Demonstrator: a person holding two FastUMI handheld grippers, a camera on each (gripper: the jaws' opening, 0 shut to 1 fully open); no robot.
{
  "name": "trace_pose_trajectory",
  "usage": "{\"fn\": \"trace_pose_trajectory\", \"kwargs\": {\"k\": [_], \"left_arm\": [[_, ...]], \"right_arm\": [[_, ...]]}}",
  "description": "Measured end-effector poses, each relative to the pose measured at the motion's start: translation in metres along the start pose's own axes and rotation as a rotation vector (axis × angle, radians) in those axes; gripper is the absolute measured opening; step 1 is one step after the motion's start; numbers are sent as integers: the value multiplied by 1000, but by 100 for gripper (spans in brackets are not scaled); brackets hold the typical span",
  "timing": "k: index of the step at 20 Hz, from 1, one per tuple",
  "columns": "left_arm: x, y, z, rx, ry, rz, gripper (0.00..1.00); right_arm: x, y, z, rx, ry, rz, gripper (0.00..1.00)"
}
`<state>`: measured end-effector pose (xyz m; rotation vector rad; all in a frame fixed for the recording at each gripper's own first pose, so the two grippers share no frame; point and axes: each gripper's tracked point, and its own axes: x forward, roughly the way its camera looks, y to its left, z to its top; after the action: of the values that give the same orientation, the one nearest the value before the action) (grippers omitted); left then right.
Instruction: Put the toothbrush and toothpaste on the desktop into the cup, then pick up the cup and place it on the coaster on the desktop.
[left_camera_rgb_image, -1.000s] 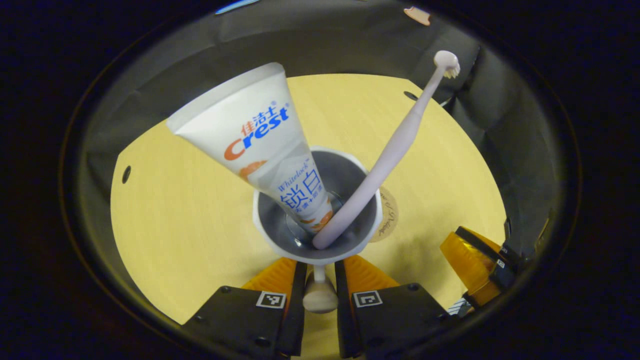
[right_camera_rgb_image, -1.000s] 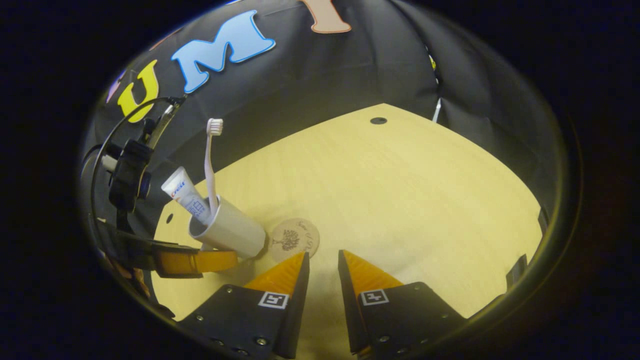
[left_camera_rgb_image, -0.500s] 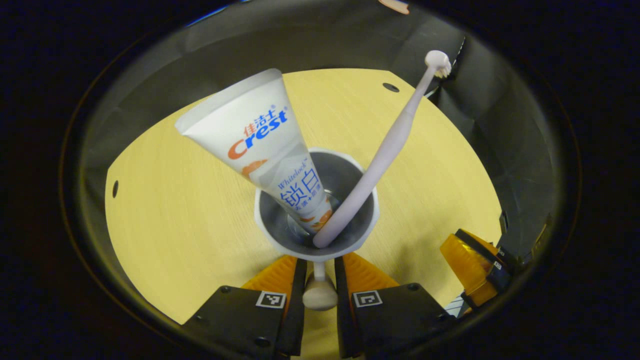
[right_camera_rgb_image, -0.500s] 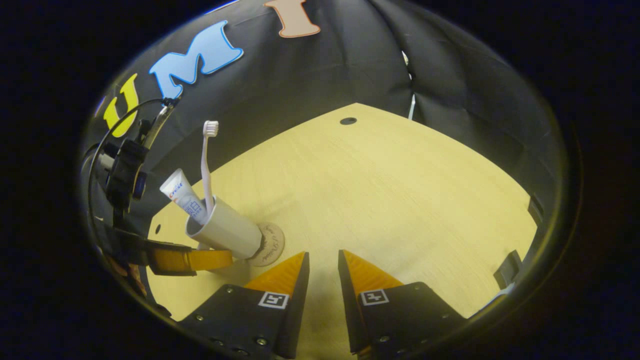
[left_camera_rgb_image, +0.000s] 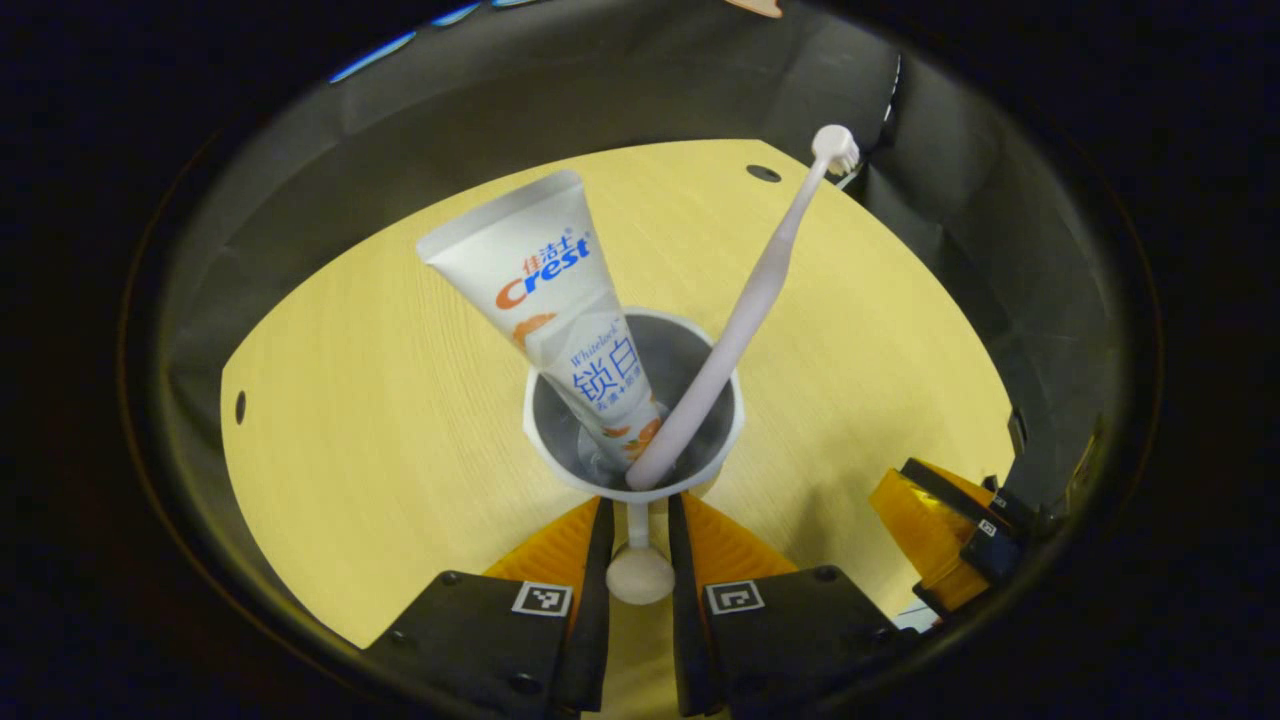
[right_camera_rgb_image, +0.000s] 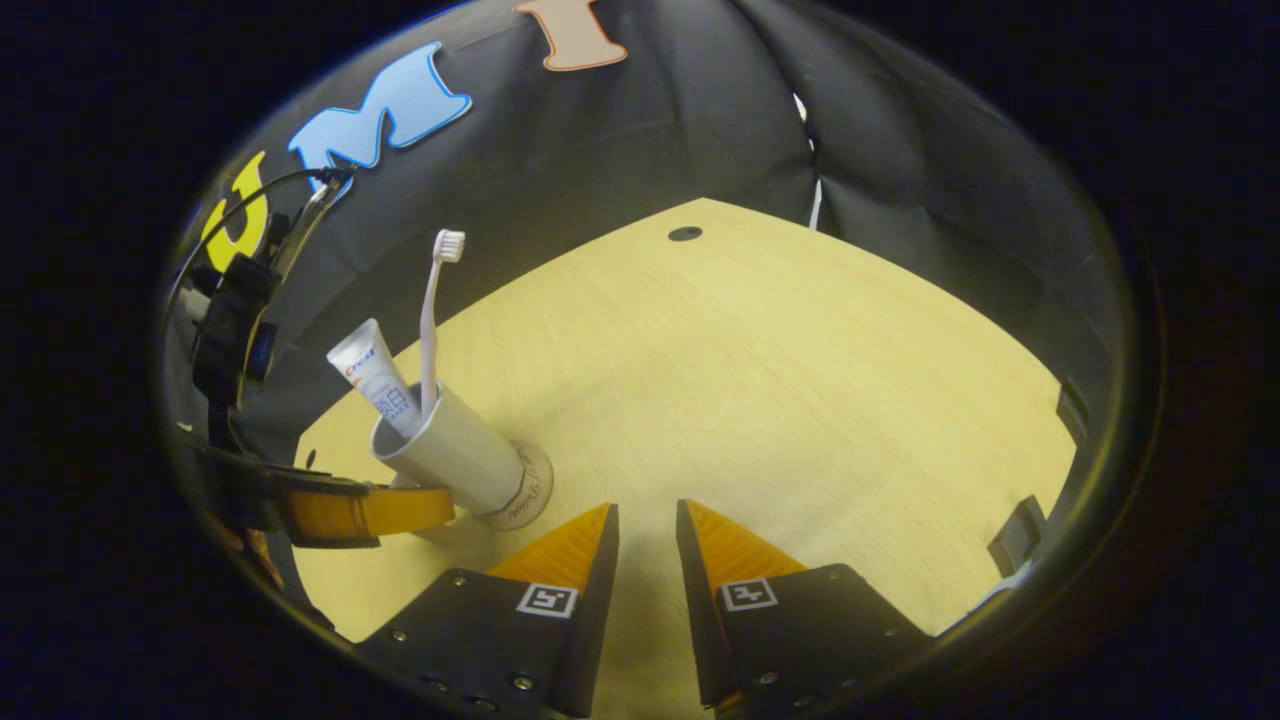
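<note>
A white cup (left_camera_rgb_image: 556, 455) holds a white toothpaste tube (left_camera_rgb_image: 545, 275) and a pale toothbrush (left_camera_rgb_image: 765, 285), both leaning out of its mouth. My left gripper (left_camera_rgb_image: 638, 545) is shut on the cup's thin knobbed handle (left_camera_rgb_image: 640, 575). In the right gripper view the cup (right_camera_rgb_image: 460, 455) stands over the round wooden coaster (right_camera_rgb_image: 530, 490), with the toothpaste (right_camera_rgb_image: 372, 372) and toothbrush (right_camera_rgb_image: 430, 320) sticking up and the left gripper (right_camera_rgb_image: 365, 510) at its near side. I cannot tell whether the base rests on the coaster. My right gripper (right_camera_rgb_image: 648, 535) hovers beside the coaster, shut on nothing.
The light wooden desktop (right_camera_rgb_image: 800, 400) stretches right and back to the black cloth wall. A small dark hole (right_camera_rgb_image: 685, 233) sits near the far edge. The right gripper (left_camera_rgb_image: 940, 535) shows at the lower right of the left gripper view.
The left gripper has carried the cup from beside the coaster to over it, so the cup now covers most of the coaster. The right gripper has hardly moved.
</note>
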<state>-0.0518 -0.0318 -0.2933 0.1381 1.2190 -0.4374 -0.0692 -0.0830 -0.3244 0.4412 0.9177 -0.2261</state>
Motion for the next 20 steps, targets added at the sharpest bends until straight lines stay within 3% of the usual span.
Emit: {"fn": "trace_pose_trajectory", "kwargs": {"k": [17, 18, 20], "left_arm": [[16, -18, -6, -18, 5, -4, 33], [16, -20, -6, -20, 2, -4, 37], [15, -19, -6, -22, -5, -2, 32]], "right_arm": [[2, -11, -7, 29, 12, -15, 38], [2, -10, -7, 26, 12, -12, 38], [2, -8, -5, 23, 10, -5, 38]]}}
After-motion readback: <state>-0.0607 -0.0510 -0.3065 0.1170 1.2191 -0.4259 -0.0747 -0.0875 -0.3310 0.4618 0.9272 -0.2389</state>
